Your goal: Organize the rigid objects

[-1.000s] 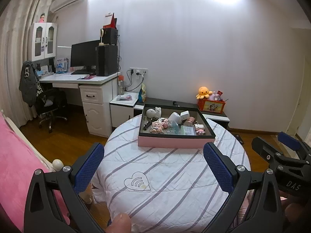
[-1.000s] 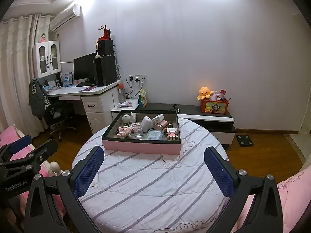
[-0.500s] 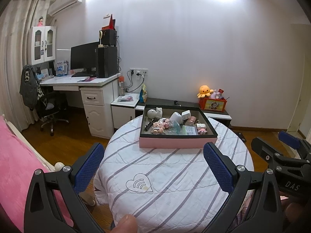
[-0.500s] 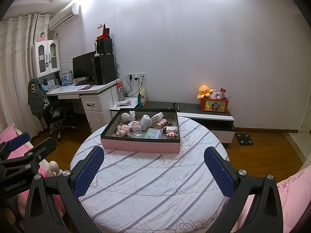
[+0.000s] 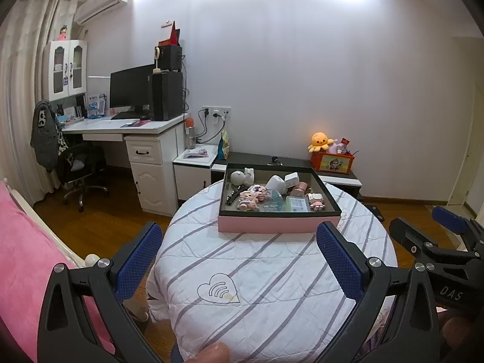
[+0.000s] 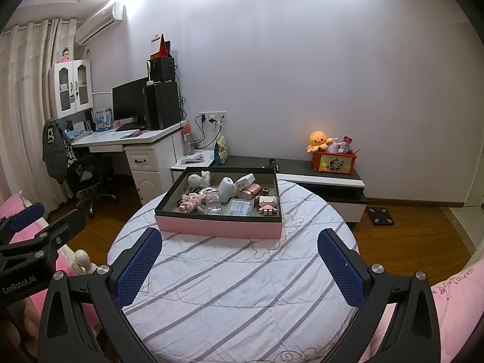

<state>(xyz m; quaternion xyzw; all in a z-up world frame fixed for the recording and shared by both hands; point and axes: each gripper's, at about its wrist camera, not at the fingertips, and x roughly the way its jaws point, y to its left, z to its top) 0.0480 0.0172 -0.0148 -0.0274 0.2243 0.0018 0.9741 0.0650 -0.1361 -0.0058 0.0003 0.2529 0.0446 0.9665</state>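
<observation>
A round table (image 5: 272, 272) draped in a white quilted cover with grey stripes stands in a bedroom with a wooden floor; a white desk (image 5: 127, 127) carrying a monitor (image 5: 130, 87) occupies the far left, a low dark cabinet (image 6: 317, 175) runs along the far wall, and an orange plush octopus (image 6: 319, 140) sits on a red box (image 6: 334, 161) at its right end. Pink bedding (image 5: 21, 248) lies at the near left. On the far half of the table rests a shallow rectangular tray (image 6: 217, 227) with a pink outer wall and dark rim, its long axis running left to right, one long side facing the cameras. Inside lie small objects: a doll (image 6: 190, 201) at the near left, a white rounded device (image 6: 227, 189) near the centre, a rose-gold cylinder (image 6: 249, 192) lying on its side, a flat clear case (image 6: 240, 207) and a blocky pink figure (image 6: 267, 204) at the near right. The left gripper (image 5: 239, 263) and the right gripper (image 6: 239, 264) both hover over the near part of the table, well apart from the tray, jaws spread wide, blue pads (image 6: 139, 267) bare, grasping and touching nothing.
</observation>
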